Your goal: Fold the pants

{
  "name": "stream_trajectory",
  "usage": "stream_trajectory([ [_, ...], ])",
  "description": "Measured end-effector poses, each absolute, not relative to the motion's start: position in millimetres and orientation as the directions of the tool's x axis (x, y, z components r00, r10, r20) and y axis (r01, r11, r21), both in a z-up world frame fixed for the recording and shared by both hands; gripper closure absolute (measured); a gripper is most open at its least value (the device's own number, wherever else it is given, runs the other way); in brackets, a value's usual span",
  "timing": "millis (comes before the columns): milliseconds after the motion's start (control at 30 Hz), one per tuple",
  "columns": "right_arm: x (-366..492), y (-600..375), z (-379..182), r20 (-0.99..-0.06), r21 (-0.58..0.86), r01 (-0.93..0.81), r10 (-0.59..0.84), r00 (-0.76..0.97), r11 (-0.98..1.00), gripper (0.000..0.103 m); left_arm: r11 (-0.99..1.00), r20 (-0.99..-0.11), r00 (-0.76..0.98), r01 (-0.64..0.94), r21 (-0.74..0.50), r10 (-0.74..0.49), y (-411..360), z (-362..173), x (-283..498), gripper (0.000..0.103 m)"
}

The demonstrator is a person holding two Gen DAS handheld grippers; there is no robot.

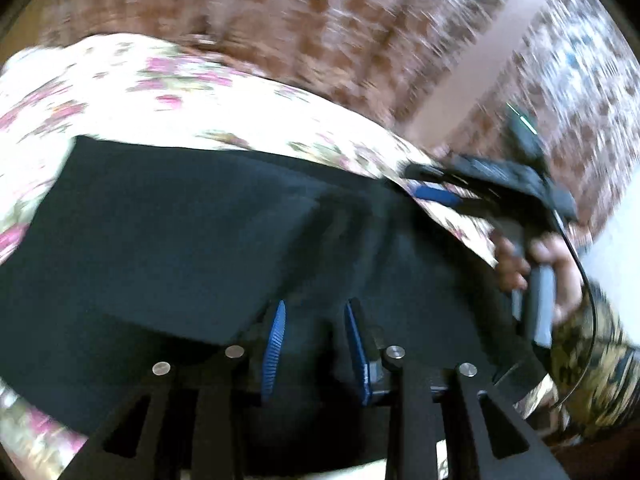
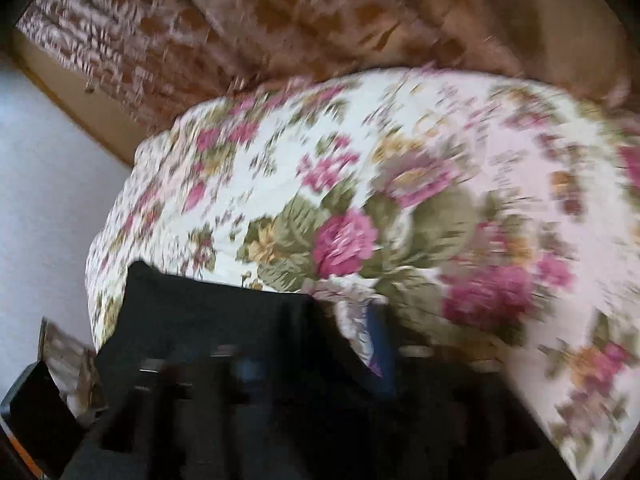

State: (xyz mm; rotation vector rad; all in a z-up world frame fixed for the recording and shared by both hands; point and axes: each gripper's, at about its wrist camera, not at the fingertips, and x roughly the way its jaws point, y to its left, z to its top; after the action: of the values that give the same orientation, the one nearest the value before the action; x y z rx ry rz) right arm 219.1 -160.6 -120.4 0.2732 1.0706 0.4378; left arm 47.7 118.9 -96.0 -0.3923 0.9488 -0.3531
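Note:
Black pants [image 1: 180, 240] lie on a floral bedspread [image 1: 120, 80], with one layer folded over another. My left gripper [image 1: 316, 344] has its blue fingers [image 1: 274, 348] a small way apart with black cloth bunched between them. The right gripper [image 1: 436, 194] shows at the right in the left wrist view, held by a hand [image 1: 560, 264] at the pants' far edge. In the blurred right wrist view the pants [image 2: 224, 320] cover the lower left, and one blue finger [image 2: 380, 344] shows beside the cloth; the other is hidden.
The floral bedspread [image 2: 360, 200] fills the right wrist view. A brown patterned curtain or wall covering [image 1: 320, 32] stands behind the bed. A pale wall [image 2: 48, 184] is at left. A dark box-like object [image 2: 36, 416] sits by the bed's lower left.

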Motion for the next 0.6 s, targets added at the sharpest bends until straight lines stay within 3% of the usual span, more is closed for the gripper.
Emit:
stream_trajectory([
  [267,136.5,-172.1,-84.1,-0.725,0.425,-0.244,0.489,0.485,0.872,0.048,0.756,-0.68,0.676,-0.277,-0.593,-0.285,278.4,-102.2,-19.3,0.071],
  [600,50.5,-126.2,-112.8,-0.746,0.415,-0.314,0.517,0.42,0.854,0.048,0.603,-0.656,0.665,-0.373,-0.705,-0.356,318.0,-132.3,-16.0,0.065],
])
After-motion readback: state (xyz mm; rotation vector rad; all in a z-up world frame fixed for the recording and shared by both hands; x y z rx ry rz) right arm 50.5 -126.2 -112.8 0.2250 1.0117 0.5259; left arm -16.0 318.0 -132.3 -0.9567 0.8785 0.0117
